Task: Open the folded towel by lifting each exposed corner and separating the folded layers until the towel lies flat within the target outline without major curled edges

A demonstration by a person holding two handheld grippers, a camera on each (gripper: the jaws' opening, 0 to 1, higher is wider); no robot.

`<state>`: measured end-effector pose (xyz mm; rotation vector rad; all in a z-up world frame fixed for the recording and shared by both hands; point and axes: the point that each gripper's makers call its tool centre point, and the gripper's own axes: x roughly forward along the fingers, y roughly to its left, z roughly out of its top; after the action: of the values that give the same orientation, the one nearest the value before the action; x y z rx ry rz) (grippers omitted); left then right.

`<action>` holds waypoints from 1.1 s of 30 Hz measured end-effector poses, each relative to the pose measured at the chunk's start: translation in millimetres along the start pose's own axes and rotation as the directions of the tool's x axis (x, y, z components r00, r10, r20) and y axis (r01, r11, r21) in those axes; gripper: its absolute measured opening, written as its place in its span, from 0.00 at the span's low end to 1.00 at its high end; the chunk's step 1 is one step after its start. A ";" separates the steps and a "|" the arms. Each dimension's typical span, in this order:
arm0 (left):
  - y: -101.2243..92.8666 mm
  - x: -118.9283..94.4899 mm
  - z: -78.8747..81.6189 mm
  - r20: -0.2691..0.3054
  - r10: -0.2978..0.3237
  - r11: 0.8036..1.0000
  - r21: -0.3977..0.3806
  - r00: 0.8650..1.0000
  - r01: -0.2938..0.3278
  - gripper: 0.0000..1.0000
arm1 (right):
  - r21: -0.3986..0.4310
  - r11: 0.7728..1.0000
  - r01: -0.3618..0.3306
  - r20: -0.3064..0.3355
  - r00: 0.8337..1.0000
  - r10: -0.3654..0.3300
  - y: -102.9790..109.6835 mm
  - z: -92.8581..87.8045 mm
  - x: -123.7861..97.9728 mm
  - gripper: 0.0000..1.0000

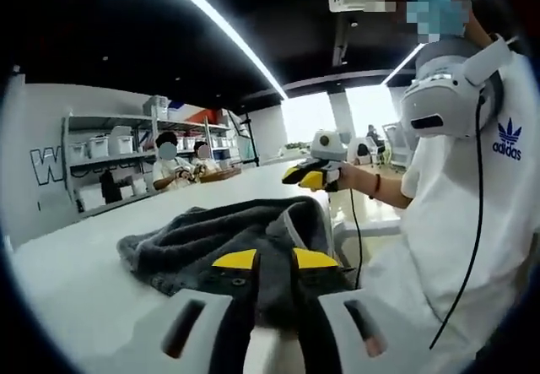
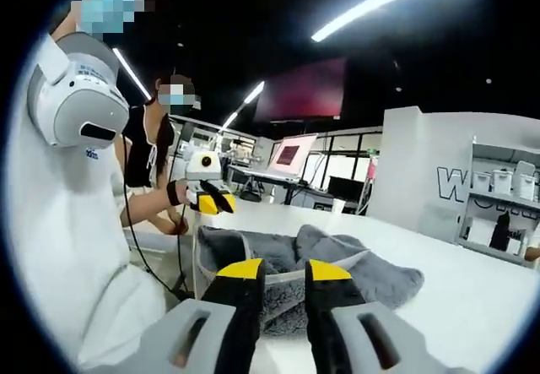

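A dark grey towel (image 1: 211, 235) (image 2: 363, 268) lies bunched and folded, with raised folds, on the white table (image 1: 76, 281) (image 2: 472, 306). My left gripper (image 1: 274, 260) hovers at the towel's near edge, its yellow-tipped jaws a small gap apart with nothing between them. In the right gripper view the left gripper (image 2: 211, 201) hangs just above the towel's far corner. My right gripper (image 2: 284, 270) stands at the opposite edge, jaws also slightly apart and empty. From the left gripper view the right gripper (image 1: 310, 174) is raised in a hand above the towel's far side.
The person in a white shirt (image 1: 472, 222) (image 2: 59, 247) stands close along the table's side. Shelves with white bins (image 1: 110, 163) (image 2: 498, 205) line the wall. Seated people (image 1: 173, 167) and another person (image 2: 160, 146) are further back.
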<state>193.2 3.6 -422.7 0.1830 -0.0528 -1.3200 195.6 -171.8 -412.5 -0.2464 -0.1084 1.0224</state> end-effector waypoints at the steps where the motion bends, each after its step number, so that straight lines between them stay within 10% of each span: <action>1: 1.8 0.3 -0.8 -0.001 0.005 1.000 -0.011 1.000 -0.005 0.14 | -0.001 1.000 -0.003 -0.002 1.000 0.003 0.9 -0.1 0.9 0.13; 33: 26.8 -1.0 -2.5 0.027 0.092 0.994 -0.062 0.995 -0.090 0.14 | 0.051 0.995 0.082 0.042 0.996 -0.085 -21.8 11.4 13.7 0.16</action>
<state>219.0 11.1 -420.8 0.1083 -0.0456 -1.2318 218.4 -169.2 -396.4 -0.1731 -0.1320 0.9463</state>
